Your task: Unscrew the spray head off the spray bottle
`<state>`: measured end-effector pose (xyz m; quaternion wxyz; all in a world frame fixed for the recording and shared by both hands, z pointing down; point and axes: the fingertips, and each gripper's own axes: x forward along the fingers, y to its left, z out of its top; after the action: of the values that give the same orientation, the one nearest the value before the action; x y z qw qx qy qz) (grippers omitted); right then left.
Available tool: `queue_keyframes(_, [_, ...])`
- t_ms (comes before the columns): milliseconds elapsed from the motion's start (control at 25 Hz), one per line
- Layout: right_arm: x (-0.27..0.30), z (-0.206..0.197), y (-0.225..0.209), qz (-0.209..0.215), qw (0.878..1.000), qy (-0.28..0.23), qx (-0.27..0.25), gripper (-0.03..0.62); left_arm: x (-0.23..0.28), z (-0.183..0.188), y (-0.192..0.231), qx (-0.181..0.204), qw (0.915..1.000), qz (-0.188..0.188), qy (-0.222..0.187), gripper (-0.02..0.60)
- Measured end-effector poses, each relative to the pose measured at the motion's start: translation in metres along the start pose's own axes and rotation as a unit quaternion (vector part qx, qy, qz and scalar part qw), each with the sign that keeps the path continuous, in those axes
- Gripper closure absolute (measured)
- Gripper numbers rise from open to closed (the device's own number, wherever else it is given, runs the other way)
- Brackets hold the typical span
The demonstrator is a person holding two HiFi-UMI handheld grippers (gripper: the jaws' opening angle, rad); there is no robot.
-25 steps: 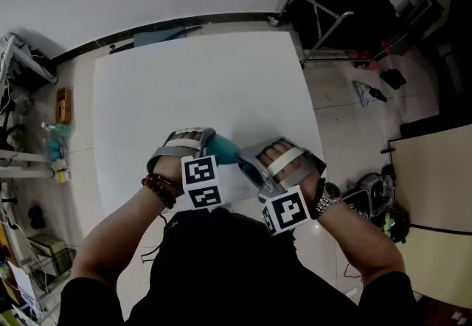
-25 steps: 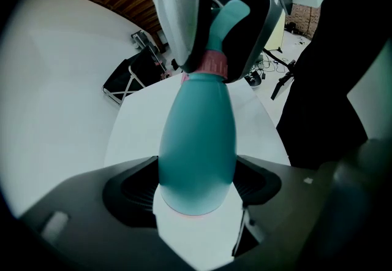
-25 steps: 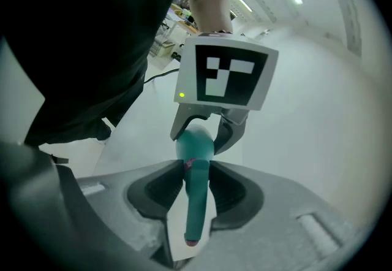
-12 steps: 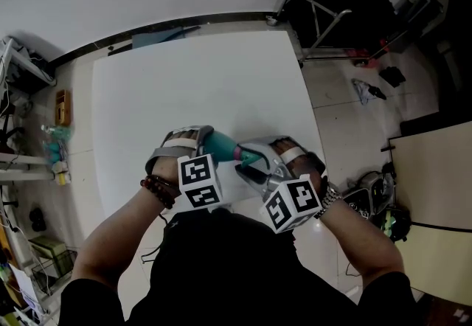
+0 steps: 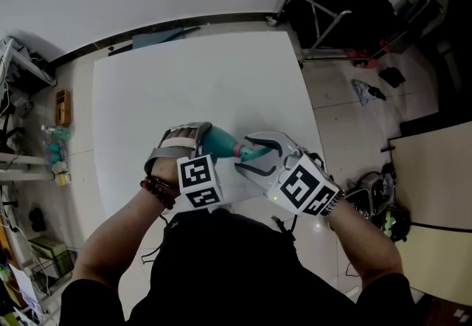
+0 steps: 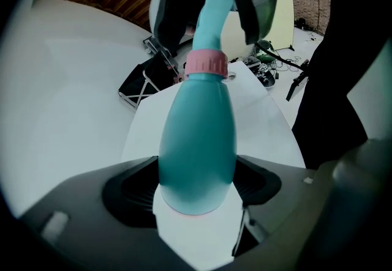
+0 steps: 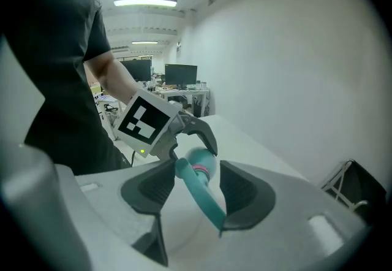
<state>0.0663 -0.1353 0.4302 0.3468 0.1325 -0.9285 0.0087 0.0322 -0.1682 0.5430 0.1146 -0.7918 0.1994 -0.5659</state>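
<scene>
A white table (image 5: 199, 81) is filling the middle of the head view. At one o'clock a black folding stand (image 5: 346, 0) is sitting on the tiled floor (image 5: 339, 96). At nine o'clock a small orange box (image 5: 64, 105) is lying beside a cluttered shelf (image 5: 18, 66). At three o'clock a pale board (image 5: 435, 170) is showing. In the right gripper view, computer screens (image 7: 180, 73) are standing at ten o'clock under a ceiling light (image 7: 145, 2) that is glowing.

No legible text, seemingly, coded squares on left gripper (image 5: 209, 139), right gripper (image 5: 254, 153)
</scene>
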Motion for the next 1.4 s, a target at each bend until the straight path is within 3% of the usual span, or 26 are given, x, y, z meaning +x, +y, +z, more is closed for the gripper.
queue_keyframes(160, [-0.014,0.001,-0.005,-0.012,1.000,-0.010,0.023,0.353,0.000,-0.007,0.010,-0.016,0.9996,0.022,0.010,0.181])
queue_keyframes(240, [-0.023,0.003,-0.014,-0.023,0.996,-0.029,0.083,0.349,-0.001,-0.013,0.017,-0.023,0.9988,0.041,0.016,0.181])
queue_keyframes(320, [-0.035,0.003,-0.029,-0.035,0.979,-0.060,0.190,0.349,-0.003,-0.017,0.025,-0.029,0.9973,0.065,0.020,0.181])
queue_keyframes(440, [-0.050,-0.002,-0.053,-0.042,0.925,-0.106,0.362,0.349,-0.005,-0.020,0.036,-0.031,0.9947,0.094,0.027,0.181])
queue_keyframes(560, [-0.054,-0.008,-0.059,-0.003,0.854,-0.142,0.500,0.349,-0.006,-0.022,0.043,-0.028,0.9927,0.113,0.031,0.181])
queue_keyframes(680, [-0.043,-0.003,-0.049,0.079,0.782,-0.173,0.593,0.328,-0.006,-0.022,0.047,-0.024,0.9907,0.129,0.035,0.180])
queue_keyframes(760, [-0.031,-0.004,-0.043,0.104,0.756,-0.176,0.622,0.322,-0.007,-0.019,0.050,-0.017,0.9893,0.140,0.036,0.181])
queue_keyframes(1040, [0.000,-0.010,-0.043,0.101,0.718,-0.173,0.666,0.321,-0.013,-0.007,0.057,0.019,0.9836,0.175,0.038,0.179])
queue_keyframes(1200, [0.010,-0.016,-0.046,0.096,0.708,-0.165,0.680,0.322,-0.013,0.001,0.059,0.027,0.9823,0.183,0.034,0.179])
queue_keyframes(1400, [0.013,-0.017,-0.048,0.085,0.708,-0.165,0.681,0.360,-0.013,0.008,0.056,0.036,0.9816,0.185,0.031,0.179])
